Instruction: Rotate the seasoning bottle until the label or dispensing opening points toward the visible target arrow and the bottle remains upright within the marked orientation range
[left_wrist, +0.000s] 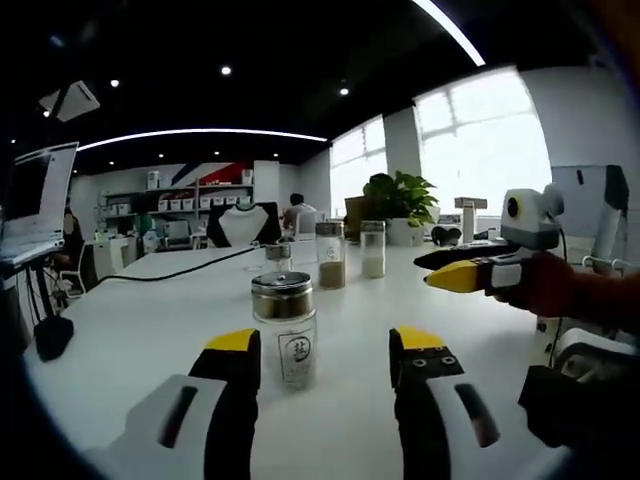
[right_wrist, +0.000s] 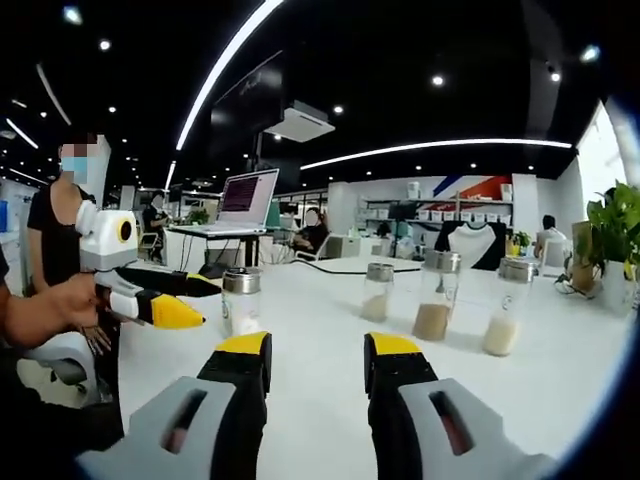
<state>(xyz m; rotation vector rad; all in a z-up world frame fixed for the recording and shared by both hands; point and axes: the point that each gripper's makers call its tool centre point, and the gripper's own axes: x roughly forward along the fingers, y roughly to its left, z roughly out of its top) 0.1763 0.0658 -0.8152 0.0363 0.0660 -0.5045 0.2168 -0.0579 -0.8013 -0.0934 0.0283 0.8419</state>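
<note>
The left hand-held gripper (left_wrist: 325, 352) is lined up on the seasoning bottle (left_wrist: 284, 330) now, jaws spread wide, the bottle standing upright just off the inner face of one jaw and clear of the other. Nothing is clamped, so by my reading this is the approach: the grip comes first, the turn after. The bottle's label (left_wrist: 297, 350) faces this gripper, and I can't spot any target arrow on the white bench (left_wrist: 150, 320), so which way the turn must go is anyone's guess.

The right hand-held gripper (right_wrist: 315, 352) hovers over open bench with its jaws apart too, holding nothing. In its view the same bottle (right_wrist: 240, 299) stands near the yellow tips of the left hand-held gripper (right_wrist: 165, 300).

The next move calls for centring the bottle between the jaws, closing gently, then twisting about its own axis (a tall, narrow glass thing, it looks easy to tip).

Farther back, three more shakers (right_wrist: 431, 297) stand in a row, well apart from the work. A black cable (left_wrist: 180, 268) trails toward the far edge, and a potted plant (left_wrist: 400, 205) sits at the far corner.
</note>
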